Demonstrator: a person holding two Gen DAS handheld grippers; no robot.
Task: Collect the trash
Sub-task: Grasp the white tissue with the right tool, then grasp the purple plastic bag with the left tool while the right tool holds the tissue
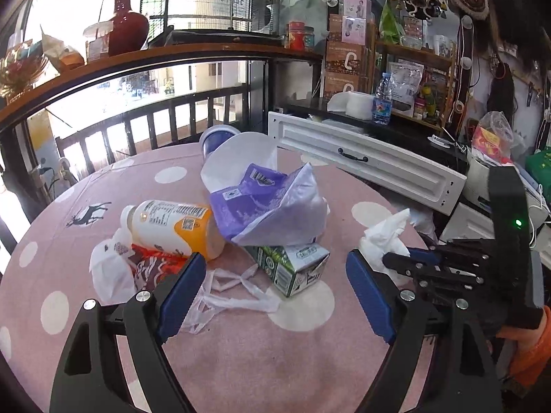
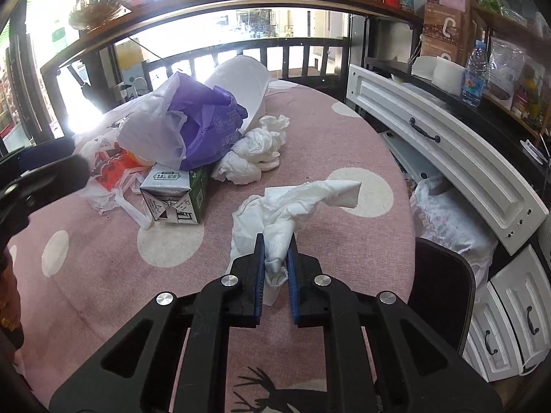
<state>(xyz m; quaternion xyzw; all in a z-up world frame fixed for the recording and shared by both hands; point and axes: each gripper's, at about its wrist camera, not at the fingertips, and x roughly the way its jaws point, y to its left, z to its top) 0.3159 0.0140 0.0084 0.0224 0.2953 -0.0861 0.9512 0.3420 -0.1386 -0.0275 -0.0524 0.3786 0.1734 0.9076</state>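
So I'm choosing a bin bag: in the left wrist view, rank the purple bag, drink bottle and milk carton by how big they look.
1. purple bag
2. drink bottle
3. milk carton, partly hidden under the bag, so unsure

Carton (image 1: 292, 268): far end buried under purple bag (image 1: 265, 206); print too small to read. Bottle (image 1: 172, 227): lower side hidden by left tongs' pad (image 1: 182, 296). Cup (image 1: 220, 137) behind the bag, only the rim showing. Right tongs (image 1: 413, 261) in left view: tips lost against tissue (image 1: 385, 241). Tissue's gripped end hidden between the pads in right view (image 2: 275, 265). Dark blurred shape at that view's left edge, probably the left tongs (image 2: 44, 175), cut off. Surface (image 2: 103, 292) runs past both frames' bottom edges.
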